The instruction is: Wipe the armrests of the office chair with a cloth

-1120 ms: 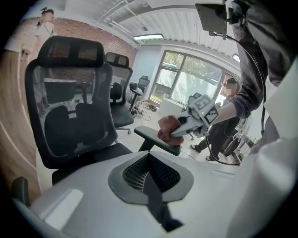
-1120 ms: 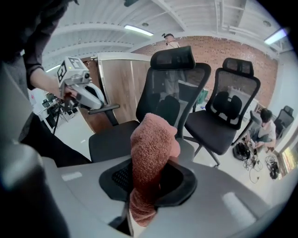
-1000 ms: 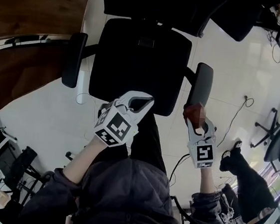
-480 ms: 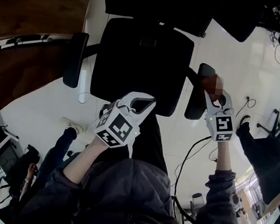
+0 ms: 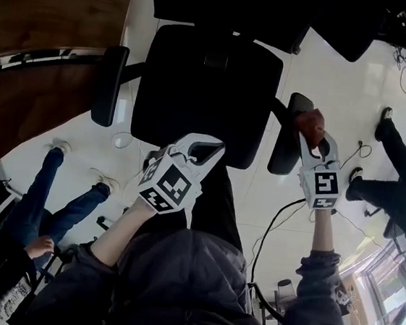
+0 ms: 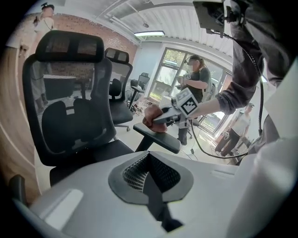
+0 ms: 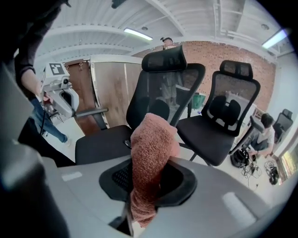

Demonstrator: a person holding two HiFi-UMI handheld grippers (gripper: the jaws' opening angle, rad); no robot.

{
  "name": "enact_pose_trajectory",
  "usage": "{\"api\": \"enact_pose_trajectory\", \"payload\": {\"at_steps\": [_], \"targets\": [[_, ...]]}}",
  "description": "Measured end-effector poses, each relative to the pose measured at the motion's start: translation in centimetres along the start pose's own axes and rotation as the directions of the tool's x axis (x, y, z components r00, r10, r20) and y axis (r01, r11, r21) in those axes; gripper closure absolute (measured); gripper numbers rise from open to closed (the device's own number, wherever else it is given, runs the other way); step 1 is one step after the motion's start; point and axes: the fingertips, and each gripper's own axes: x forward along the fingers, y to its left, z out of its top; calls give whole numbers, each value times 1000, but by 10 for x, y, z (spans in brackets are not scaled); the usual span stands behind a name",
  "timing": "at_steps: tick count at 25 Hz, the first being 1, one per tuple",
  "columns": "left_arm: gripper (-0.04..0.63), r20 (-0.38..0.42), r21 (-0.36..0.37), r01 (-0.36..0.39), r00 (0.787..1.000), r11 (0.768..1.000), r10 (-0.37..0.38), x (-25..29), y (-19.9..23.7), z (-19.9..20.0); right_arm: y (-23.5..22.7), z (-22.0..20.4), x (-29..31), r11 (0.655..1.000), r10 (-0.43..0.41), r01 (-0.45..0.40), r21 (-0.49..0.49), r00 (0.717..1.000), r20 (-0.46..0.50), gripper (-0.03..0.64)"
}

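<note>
The reddish-brown terry cloth (image 5: 308, 123) lay bunched on the right armrest (image 5: 284, 151) of the black office chair (image 5: 208, 86), at the end of the pad nearer the backrest (image 6: 70, 93). The right gripper (image 5: 309, 136) had its jaws clamped on the cloth. In the right gripper view the fabric rose up from between them and folded over at the top. In the left gripper view the cloth rested on top of the armrest pad with the gripper's white jaws reaching over it.

The left gripper (image 5: 206, 145) was held in front of the seat, near its front edge in the head view, with its jaws pressed together and nothing between them. It touched neither armrest. The left armrest (image 5: 108, 85) stood well apart from both grippers, on the other side of the seat.

A second black mesh chair (image 7: 230, 111) stood just beside the first one, before a brick wall. The floor (image 5: 330, 71) was white and glossy, with a dark cable (image 5: 272, 228) trailing across it below the right armrest. A brown wooden surface (image 5: 38, 8) filled the upper left of the head view. A person in blue jeans (image 5: 61, 193) stood on the left, and another person's dark-clad leg (image 5: 400, 162) showed on the right.
</note>
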Motion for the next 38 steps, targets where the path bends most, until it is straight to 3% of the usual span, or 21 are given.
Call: {"api": "enact_pose_trajectory", "payload": {"at_steps": [5, 9, 17, 20, 23, 27, 31, 38], "targets": [[580, -6, 4, 20, 1000, 1000, -20, 6, -2, 0, 69, -26, -48, 997, 45, -43, 71, 999, -31, 528], [580, -9, 16, 35, 999, 999, -35, 11, -4, 5, 84, -34, -67, 992, 41, -37, 123, 999, -32, 528], [580, -31, 24, 43, 999, 999, -42, 17, -5, 9, -4, -48, -39, 979, -36, 42, 201, 999, -31, 528], [580, -37, 17, 33, 999, 999, -32, 17, -2, 9, -45, -67, -25, 967, -64, 79, 242, 995, -72, 528], [580, -45, 2, 21, 999, 1000, -21, 15, 2, 7, -69, -100, -10, 938, -60, 93, 333, 992, -107, 528], [580, -62, -15, 17, 998, 1000, -18, 17, 6, 3, -67, -140, 27, 879, 51, 17, 476, 990, -131, 528], [580, -68, -29, 19, 997, 999, -21, 26, 11, 2, -57, -171, 79, 843, 127, -19, 537, 978, -165, 528], [580, -66, -41, 21, 998, 999, -23, 39, 13, 12, -43, -185, 140, 756, 163, 13, 654, 965, -207, 529]]}}
